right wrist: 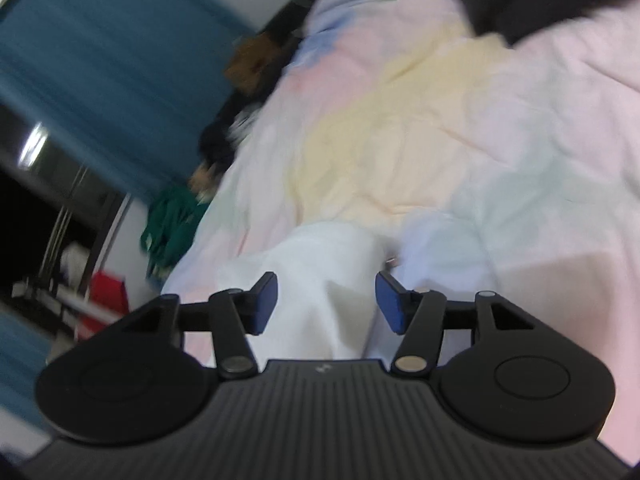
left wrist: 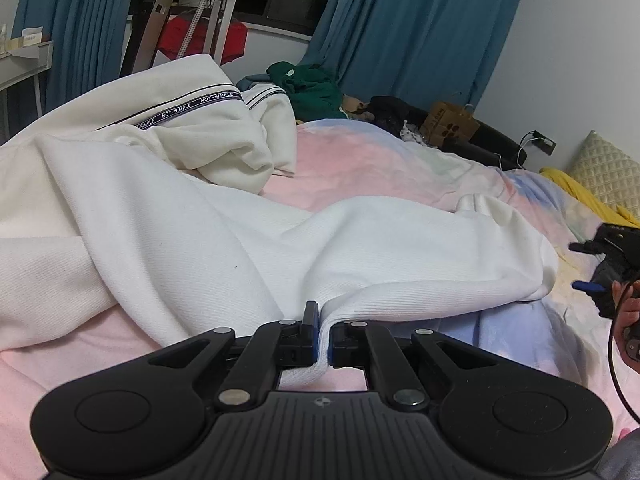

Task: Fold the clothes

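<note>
1. A bed (left wrist: 360, 168) fills the scene, covered with a pastel quilt of pink, blue and pale yellow patches.
2. Blue curtains (left wrist: 420, 32) hang at the far side on both sides of a dark window, against a white wall.
3. At the far edge of the bed lie a green garment (left wrist: 312, 88), some dark clothes and a brown paper bag (left wrist: 450, 124); a yellow cloth and a quilted pillow (left wrist: 608, 172) sit at the far right.
4. A white garment (left wrist: 224, 232) lies rumpled across the left and middle of the bed, with a striped band reading "NOT-SIMPLE" on its far folds.
5. The left gripper (left wrist: 323, 340) is closed tight on a ribbed white edge of that garment at its near side; the cloth bunches between the blue pads and runs away to the right.
6. The right gripper (right wrist: 326, 304) is spread wide with nothing between its pads; its view is blurred. A white corner of the garment lies on the quilt just beyond and below the gap.
7. In the left wrist view the right gripper appears at the far right edge, held by a hand (left wrist: 628, 316), apart from the garment's right end.
</note>
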### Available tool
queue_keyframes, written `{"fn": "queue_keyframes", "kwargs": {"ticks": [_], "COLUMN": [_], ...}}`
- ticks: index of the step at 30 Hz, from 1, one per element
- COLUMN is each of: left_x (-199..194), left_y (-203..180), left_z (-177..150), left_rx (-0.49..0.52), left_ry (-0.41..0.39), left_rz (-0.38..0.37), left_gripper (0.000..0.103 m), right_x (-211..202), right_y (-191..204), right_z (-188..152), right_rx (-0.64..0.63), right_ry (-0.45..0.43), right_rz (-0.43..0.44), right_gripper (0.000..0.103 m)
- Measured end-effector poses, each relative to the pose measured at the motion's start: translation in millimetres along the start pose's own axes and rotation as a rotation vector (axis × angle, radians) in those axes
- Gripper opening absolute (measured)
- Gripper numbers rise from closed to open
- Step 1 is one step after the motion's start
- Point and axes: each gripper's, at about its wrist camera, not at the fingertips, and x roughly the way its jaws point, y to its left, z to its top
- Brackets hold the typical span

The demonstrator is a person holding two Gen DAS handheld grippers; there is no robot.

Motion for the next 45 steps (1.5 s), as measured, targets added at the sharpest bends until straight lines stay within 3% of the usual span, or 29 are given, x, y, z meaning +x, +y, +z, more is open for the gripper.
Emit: {"fn": "queue_keyframes", "kwargs": {"ticks": [3, 5, 9, 15, 16, 17, 18, 21, 29, 31, 34, 38, 41, 45], "left_x": [0, 0, 0, 2, 2, 3, 3, 3, -1, -3, -3, -3, 1, 1], "left_y": [0, 0, -1, -4, -4, -5, -5, -5, -8, -11, -15, -15, -12, -11], "left_z": [1, 1, 0, -3, -4, -4, -4, -5, -6, -6, -8, -9, -10, -11], "left_rx": [-0.007, -0.017, -0.018, -0.009, -0.007, -0.005, -0.003, -0.005, -0.006, 0.002, 0.025, 0.035, 0.025, 0.026], "left_ry": [-0.004, -0.004, -0.002, 0.003, 0.003, 0.005, 0.005, -0.001, -0.044, -0.052, -0.045, -0.026, -0.004, 0.007], "left_rz": [-0.002, -0.003, 0.0, 0.0, 0.0, 0.0, 0.0, 0.0, -0.021, -0.03, -0.028, -0.011, 0.0, 0.015], "left_gripper": [0.004, 0.004, 0.004, 0.005, 0.005, 0.005, 0.005, 0.005, 0.005, 0.007, 0.008, 0.008, 0.008, 0.008], "right_x": [24, 38, 66, 83, 80, 76, 72, 60, 28, 20, 23, 42, 42, 22], "right_y": [12, 18, 24, 39, 40, 41, 42, 44, 49, 47, 38, 4, -15, -17], "right_z": [-11, -17, -22, -30, -28, -26, -24, -17, 0, 3, 3, 3, 6, 12], "right_rx": [-0.045, -0.081, -0.153, -0.286, -0.284, -0.278, -0.272, -0.253, -0.2, -0.199, -0.19, -0.046, 0.038, 0.053], "right_ry": [0.122, 0.16, 0.139, 0.12, 0.102, 0.082, 0.062, 0.003, -0.156, -0.189, -0.153, 0.053, 0.113, 0.077], "right_rz": [0.055, 0.006, -0.113, -0.162, -0.135, -0.104, -0.073, 0.02, 0.268, 0.276, 0.112, -0.111, -0.125, -0.095], "right_gripper": [0.057, 0.057, 0.057, 0.057, 0.054, 0.044, 0.028, 0.008, 0.006, 0.006, 0.006, 0.007, 0.01, 0.01]}}
